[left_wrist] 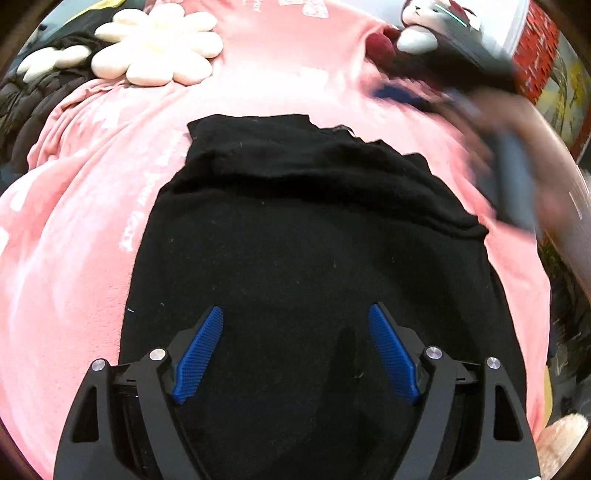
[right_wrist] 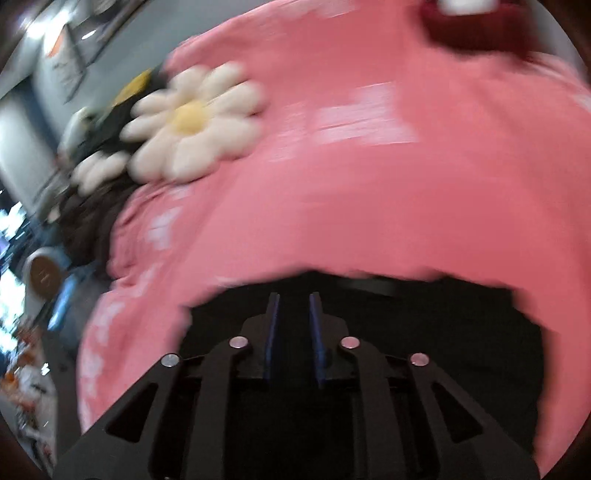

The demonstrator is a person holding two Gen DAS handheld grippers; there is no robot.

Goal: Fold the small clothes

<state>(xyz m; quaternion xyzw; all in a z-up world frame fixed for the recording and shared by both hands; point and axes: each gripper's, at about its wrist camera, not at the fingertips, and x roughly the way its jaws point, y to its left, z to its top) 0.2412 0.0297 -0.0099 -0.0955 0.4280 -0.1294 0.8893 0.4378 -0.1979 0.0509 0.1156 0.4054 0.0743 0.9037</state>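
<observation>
A black garment (left_wrist: pixel 303 236) lies partly folded on a pink blanket (left_wrist: pixel 74 258), its far edge doubled over. My left gripper (left_wrist: pixel 295 317) hovers over the garment's near part, jaws wide open and empty. My right gripper shows blurred in the left wrist view (left_wrist: pixel 406 94) beyond the garment's far right corner, over the blanket. In the right wrist view the right gripper (right_wrist: pixel 294 301) has its blue pads close together with a narrow gap and nothing between them, above the black garment's edge (right_wrist: pixel 443 332).
A white daisy-shaped cushion (left_wrist: pixel 159 44) lies at the blanket's far left, also in the right wrist view (right_wrist: pixel 192 122). Dark quilted clothing (left_wrist: pixel 33 107) sits left of it. A plush toy (left_wrist: pixel 417 22) and a dark red item (left_wrist: pixel 380 44) lie far right.
</observation>
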